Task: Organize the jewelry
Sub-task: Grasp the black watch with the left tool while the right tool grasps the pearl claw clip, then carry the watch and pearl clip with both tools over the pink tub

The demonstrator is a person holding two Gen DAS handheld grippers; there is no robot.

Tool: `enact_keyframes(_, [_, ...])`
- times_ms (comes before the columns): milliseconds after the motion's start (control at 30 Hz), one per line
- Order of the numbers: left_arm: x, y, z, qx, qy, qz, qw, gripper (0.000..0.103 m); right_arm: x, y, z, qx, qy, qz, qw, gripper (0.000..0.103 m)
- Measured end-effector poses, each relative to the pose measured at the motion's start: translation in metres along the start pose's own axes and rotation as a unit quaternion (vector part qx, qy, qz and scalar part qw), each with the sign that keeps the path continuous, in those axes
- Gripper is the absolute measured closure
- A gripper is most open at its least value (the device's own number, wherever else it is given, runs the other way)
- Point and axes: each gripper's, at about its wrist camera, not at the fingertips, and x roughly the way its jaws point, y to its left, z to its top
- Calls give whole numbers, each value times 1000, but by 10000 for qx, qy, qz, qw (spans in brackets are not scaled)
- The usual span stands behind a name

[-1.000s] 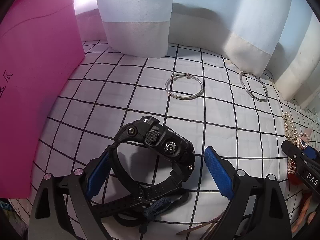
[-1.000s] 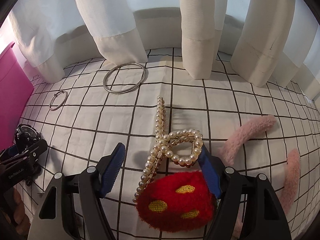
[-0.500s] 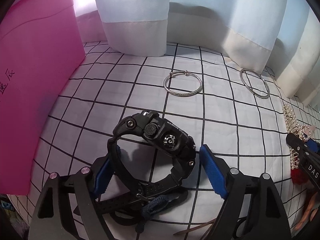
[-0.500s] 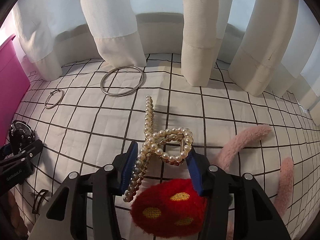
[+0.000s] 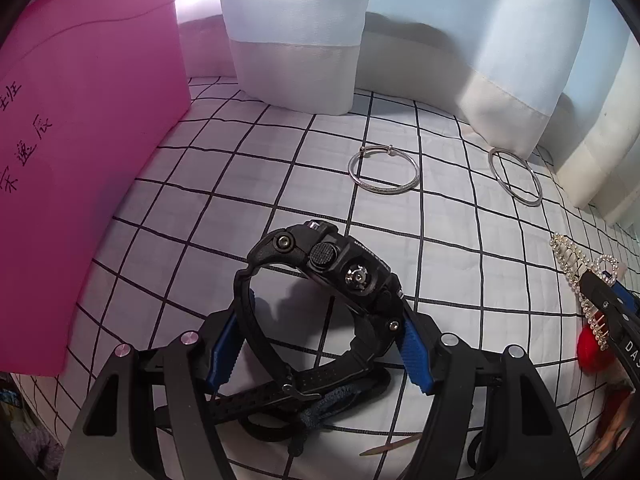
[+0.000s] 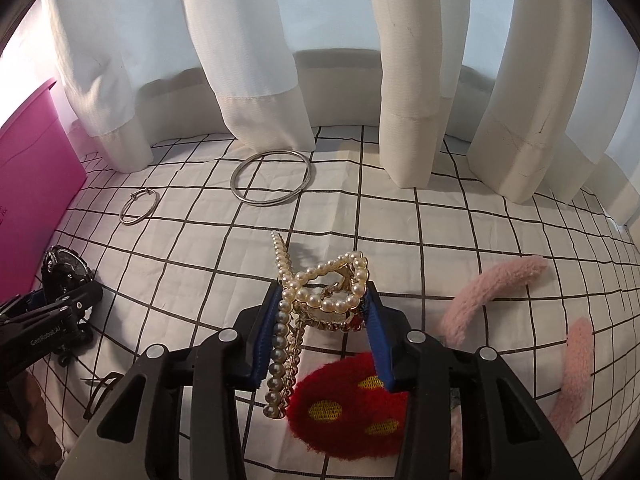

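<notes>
Near the pink box, the left gripper (image 5: 316, 344) is closing on the black watch (image 5: 320, 276); its rounded case could twist free. The right gripper (image 6: 318, 328) is closing on the pearl hair clip (image 6: 320, 296) above the checked cloth, and the beads may slip.

Matt black plastic watch (image 5: 332, 276), glossy pearl clip (image 6: 320, 296), checked cloth (image 5: 280, 184).

left gripper (image 5: 320, 344) closing onto black watch (image 5: 320, 280), right gripper (image 6: 320, 320) closing onto pearl clip (image 6: 320, 296)
</notes>
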Motion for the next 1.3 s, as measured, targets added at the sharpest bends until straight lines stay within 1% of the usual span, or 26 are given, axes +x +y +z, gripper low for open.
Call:
enact_keyframes(333, [-31, -2, 3, -55, -197, 4, 9998, 38, -29, -3, 8, -130, -252, 177, 9994, 63])
enact_keyframes(533, [-65, -1, 6, -173, -406, 59, 9990, 38, -60, -10, 16, -229, -406, 374, 9982, 63])
enact_keyframes(700, [-103, 0, 5, -404, -635, 172, 9970, 38, -84, -14, 22, -435, -475, 623, 9960, 63])
enact_keyframes(800, [-127, 2, 3, -608, -772, 257, 9948, 38, -97, -16, 27, -513, -499, 888, 9935, 63])
enact_keyframes(867, [-144, 3, 2, -769, -876, 278, 9928, 38, -108, -14, 32, -615, -595, 1059, 9907, 63])
enact_keyframes(1000, [-177, 8, 1, -926, -1134, 493, 9880, 38, -126, -7, 44, -807, -817, 1365, 9840, 63])
enact_keyframes(1167, [-218, 30, 6, -1214, -1393, 650, 9806, 38, -145, 8, 64, -867, -1010, 1773, 9751, 63])
enact_keyframes(1300, [-240, 53, 12, -1344, -1523, 749, 9763, 38, -159, 33, 78, -986, -1176, 1977, 9682, 63])
